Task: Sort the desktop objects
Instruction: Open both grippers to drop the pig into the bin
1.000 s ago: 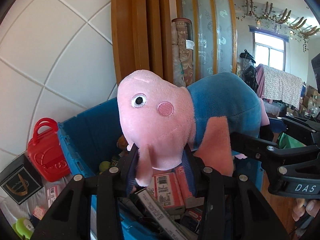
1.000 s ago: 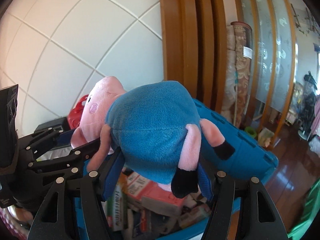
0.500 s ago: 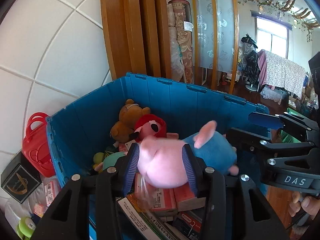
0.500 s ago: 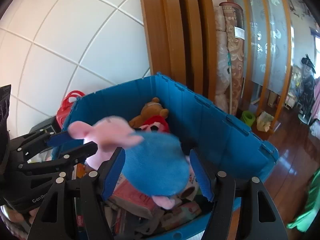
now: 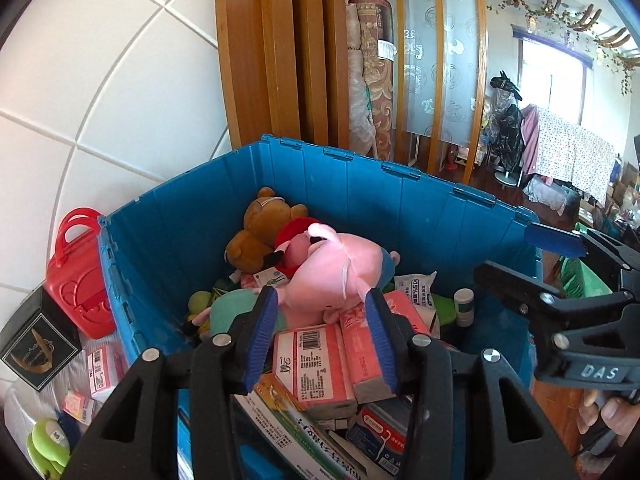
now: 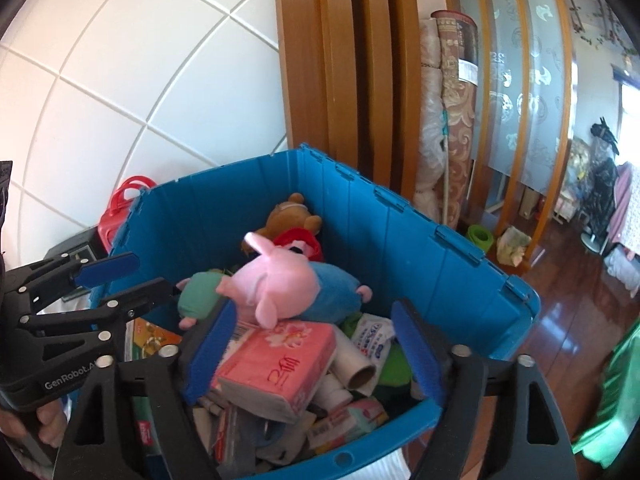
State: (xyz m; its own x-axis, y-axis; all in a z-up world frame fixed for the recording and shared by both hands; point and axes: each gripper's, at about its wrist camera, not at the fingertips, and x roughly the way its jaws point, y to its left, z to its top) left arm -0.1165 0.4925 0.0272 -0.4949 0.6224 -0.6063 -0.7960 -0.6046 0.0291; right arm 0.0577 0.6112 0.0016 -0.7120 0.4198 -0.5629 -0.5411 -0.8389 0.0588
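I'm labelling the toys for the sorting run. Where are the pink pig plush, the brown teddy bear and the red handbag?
pink pig plush point(image 5: 336, 268), left wrist view, on its pink head.
brown teddy bear point(image 5: 260, 228), left wrist view, on its brown head.
red handbag point(image 5: 76, 284), left wrist view, on its front face, outside the bin.

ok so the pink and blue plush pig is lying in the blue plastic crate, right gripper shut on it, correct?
Not quite. The pink and blue plush pig does lie in the blue plastic crate, but the right gripper is not shut on it: its jaws are opening, with nothing between them. The right wrist view shows it.
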